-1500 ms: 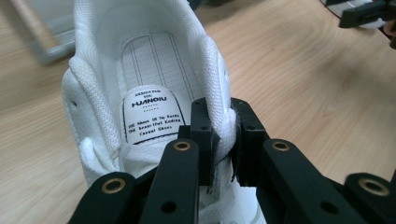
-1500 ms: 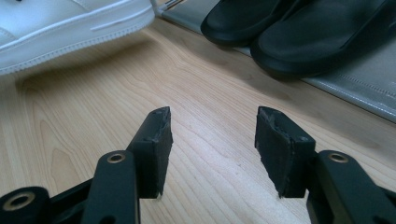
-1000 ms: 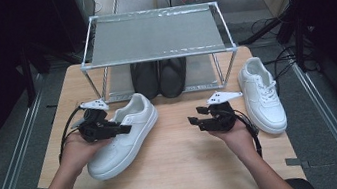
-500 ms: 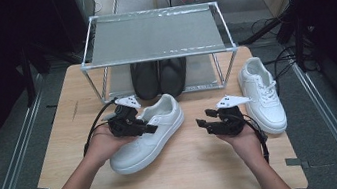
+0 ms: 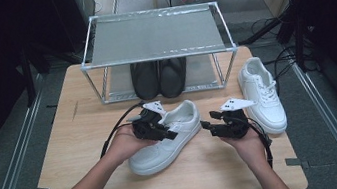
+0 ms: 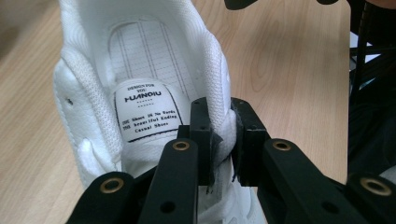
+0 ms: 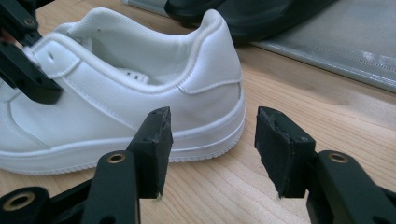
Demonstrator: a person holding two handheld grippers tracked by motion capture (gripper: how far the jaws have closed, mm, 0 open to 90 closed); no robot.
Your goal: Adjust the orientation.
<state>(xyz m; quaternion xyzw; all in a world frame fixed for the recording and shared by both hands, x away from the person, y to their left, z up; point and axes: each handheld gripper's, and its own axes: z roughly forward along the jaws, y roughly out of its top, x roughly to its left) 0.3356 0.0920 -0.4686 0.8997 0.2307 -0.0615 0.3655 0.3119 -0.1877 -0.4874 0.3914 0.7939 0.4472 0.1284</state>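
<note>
A light wooden table (image 5: 87,137) stands on a grey floor with dark surroundings on both sides. At its far edge sits a metal-framed shoe rack (image 5: 155,33) with a grey mesh top, and a pair of black shoes (image 5: 160,78) rests on its lower shelf. A second white sneaker (image 5: 261,94) lies at the right of the table, toe toward the near side.

The white sneaker (image 5: 165,138) being handled lies at the table's centre, heel toward the far right. The left gripper view shows the printed insole label (image 6: 144,112), which the high view cannot resolve. The right gripper view shows the heel counter and sole edge from the side.

The left forearm enters from the near left; the left gripper (image 5: 153,127) is clamped on the sneaker's collar wall, one jaw inside and one outside. The right gripper (image 5: 226,123) is held level just right of the heel, jaws parted and holding nothing.
</note>
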